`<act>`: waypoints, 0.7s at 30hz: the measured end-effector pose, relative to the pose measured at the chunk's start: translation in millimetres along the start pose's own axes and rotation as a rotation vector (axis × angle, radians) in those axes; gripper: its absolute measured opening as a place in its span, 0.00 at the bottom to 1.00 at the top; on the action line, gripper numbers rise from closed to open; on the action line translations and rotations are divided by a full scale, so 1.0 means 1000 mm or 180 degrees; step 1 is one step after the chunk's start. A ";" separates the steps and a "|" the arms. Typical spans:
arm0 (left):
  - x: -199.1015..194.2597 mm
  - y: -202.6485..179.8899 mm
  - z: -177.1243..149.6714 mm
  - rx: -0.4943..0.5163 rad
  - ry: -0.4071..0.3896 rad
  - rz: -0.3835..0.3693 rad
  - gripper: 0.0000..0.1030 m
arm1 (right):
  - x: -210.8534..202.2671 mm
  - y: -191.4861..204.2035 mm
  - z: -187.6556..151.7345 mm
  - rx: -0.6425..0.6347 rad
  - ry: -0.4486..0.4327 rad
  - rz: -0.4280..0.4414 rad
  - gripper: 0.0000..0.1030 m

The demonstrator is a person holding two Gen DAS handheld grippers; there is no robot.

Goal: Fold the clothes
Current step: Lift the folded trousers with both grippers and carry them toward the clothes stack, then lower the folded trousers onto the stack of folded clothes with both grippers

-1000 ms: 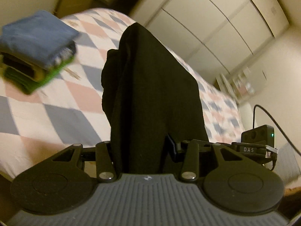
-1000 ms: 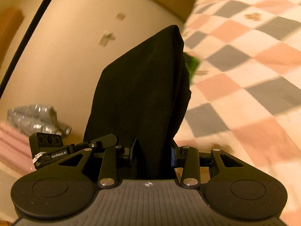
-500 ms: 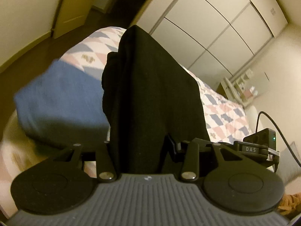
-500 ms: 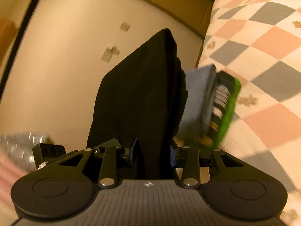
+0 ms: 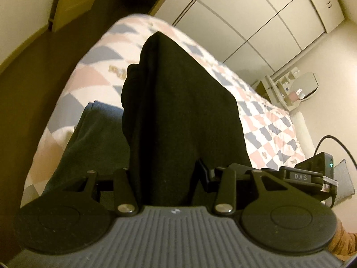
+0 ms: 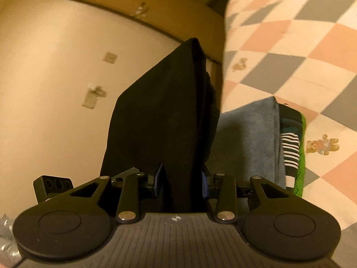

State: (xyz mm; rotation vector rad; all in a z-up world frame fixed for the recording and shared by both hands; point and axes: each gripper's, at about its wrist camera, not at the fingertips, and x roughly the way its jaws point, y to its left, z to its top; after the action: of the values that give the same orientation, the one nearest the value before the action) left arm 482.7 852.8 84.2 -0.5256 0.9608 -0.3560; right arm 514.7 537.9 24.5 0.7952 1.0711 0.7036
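A folded black garment [image 5: 178,111] fills the middle of both wrist views; it also shows in the right wrist view [image 6: 160,122]. My left gripper [image 5: 169,174] is shut on one end of it and my right gripper [image 6: 181,178] is shut on the other. The cloth hides the fingertips. I hold it just above a stack of folded clothes: a blue piece [image 6: 247,138] on top, a striped one [image 6: 290,151] and a green one [image 6: 301,156] beneath. The blue top shows dark in the left wrist view [image 5: 93,138].
The stack lies near the corner of a bed with a pink, grey and white checked cover [image 5: 267,120] [image 6: 301,44]. White wardrobe doors [image 5: 256,17] and a dressing table [image 5: 290,89] stand beyond. A beige wall [image 6: 55,78] lies left of the bed edge.
Both grippers carried the black garment towards the stack of folded clothes. The stack has gone from far off at the side to right below the garment.
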 end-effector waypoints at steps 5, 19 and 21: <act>0.035 0.028 0.011 -0.0046 0.0166 -0.0059 0.38 | 0.016 -0.019 0.009 0.0126 0.0011 -0.0206 0.37; 0.002 0.041 -0.006 -0.0119 -0.0260 0.0709 0.39 | 0.018 -0.035 0.004 -0.0404 0.0039 -0.0835 0.55; -0.019 0.024 -0.015 -0.0034 -0.0446 0.0682 0.28 | 0.004 -0.024 0.005 -0.0686 -0.0148 -0.0942 0.54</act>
State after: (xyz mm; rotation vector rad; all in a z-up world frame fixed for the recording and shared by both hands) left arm 461.1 877.9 76.7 -0.4464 0.8740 -0.1200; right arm 522.8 527.2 4.2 0.4538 1.0246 0.5346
